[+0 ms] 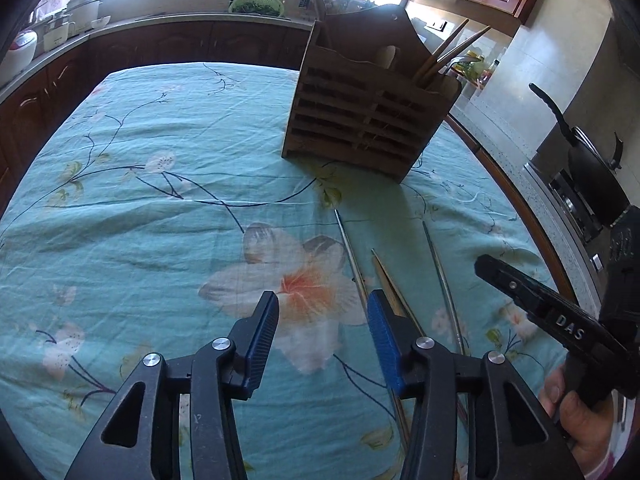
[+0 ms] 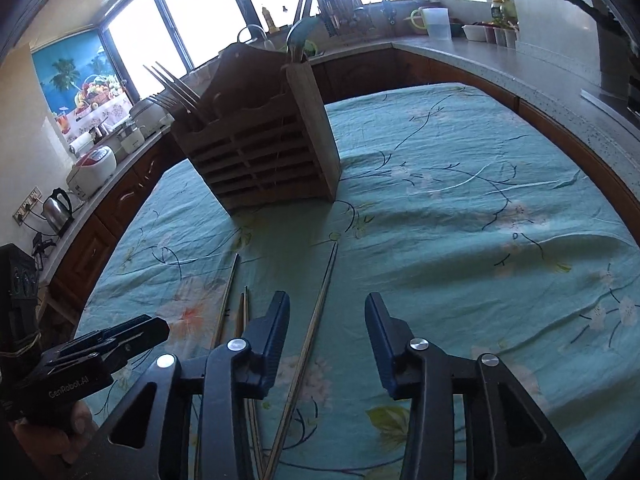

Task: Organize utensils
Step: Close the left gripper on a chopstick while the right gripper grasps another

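A wooden utensil holder (image 1: 360, 120) (image 2: 264, 152) stands on the teal flowered cloth, with chopsticks and spoons sticking out of it. Several loose chopsticks lie on the cloth in front of it: a metal one (image 1: 352, 256), a wooden one (image 1: 390, 284) and another metal one (image 1: 440, 276). My left gripper (image 1: 322, 312) hangs open just left of them, its right finger over the wooden one, with only cloth in the gap. My right gripper (image 2: 326, 312) is open above a long chopstick (image 2: 320, 308) that runs between its fingers untouched. Each gripper shows at the edge of the other's view.
Kitchen counters ring the table. A black pan (image 1: 592, 168) sits on the stove at the right. A kettle (image 2: 58, 210) and a rice cooker (image 2: 92, 172) stand on the left counter. A person's hand (image 1: 576, 412) holds the right gripper's handle.
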`<state>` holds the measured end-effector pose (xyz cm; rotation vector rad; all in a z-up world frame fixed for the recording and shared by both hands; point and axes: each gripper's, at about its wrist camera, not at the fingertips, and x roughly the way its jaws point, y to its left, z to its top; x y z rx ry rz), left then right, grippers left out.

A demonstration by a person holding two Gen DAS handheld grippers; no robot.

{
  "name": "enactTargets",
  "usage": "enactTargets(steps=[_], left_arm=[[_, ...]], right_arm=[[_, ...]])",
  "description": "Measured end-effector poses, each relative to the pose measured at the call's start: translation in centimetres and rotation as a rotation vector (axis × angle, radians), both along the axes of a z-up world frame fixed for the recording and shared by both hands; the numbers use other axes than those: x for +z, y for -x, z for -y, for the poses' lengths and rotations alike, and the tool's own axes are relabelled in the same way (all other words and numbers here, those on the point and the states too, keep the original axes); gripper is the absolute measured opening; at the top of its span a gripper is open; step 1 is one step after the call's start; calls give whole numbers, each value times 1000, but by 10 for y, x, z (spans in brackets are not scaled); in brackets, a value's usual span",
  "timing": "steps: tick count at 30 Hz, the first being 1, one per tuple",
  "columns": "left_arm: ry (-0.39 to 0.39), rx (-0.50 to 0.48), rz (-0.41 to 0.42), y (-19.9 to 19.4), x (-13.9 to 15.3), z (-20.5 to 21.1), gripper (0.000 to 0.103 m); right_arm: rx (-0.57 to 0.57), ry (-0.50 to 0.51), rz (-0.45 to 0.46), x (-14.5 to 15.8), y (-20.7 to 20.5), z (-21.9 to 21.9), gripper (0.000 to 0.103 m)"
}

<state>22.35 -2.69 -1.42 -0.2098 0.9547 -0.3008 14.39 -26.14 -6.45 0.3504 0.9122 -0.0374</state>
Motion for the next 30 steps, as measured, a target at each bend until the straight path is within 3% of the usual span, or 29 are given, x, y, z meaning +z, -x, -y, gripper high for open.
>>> enactTargets(steps=[4,7,9,14,17,23,30], left_arm=[[-5,-6,-15,-21,-3,9,40],[-19,-28,-18,-40,-5,20,36],[-43,-45,-17,-52,-8,29,32],[-116,-97,-69,-82,-31,53,14],[-168,-137,-21,-76,-35,58,8],[-137,-215,-10,-38,-38,46,7],[-130,-163,-65,-40,-41,50,11]], right_arm=[[39,37,-67,-17,-32,-5,31],[70,63,-104,-26,-41,-6,13],[83,72,-108,-26,-33,-3,8],[73,76,-112,-21,0,12,6],[79,79,-112,-19,18,16,6],[76,52,-105,-17,30,20,8],[43,44,-114,-18,16,19,10]])
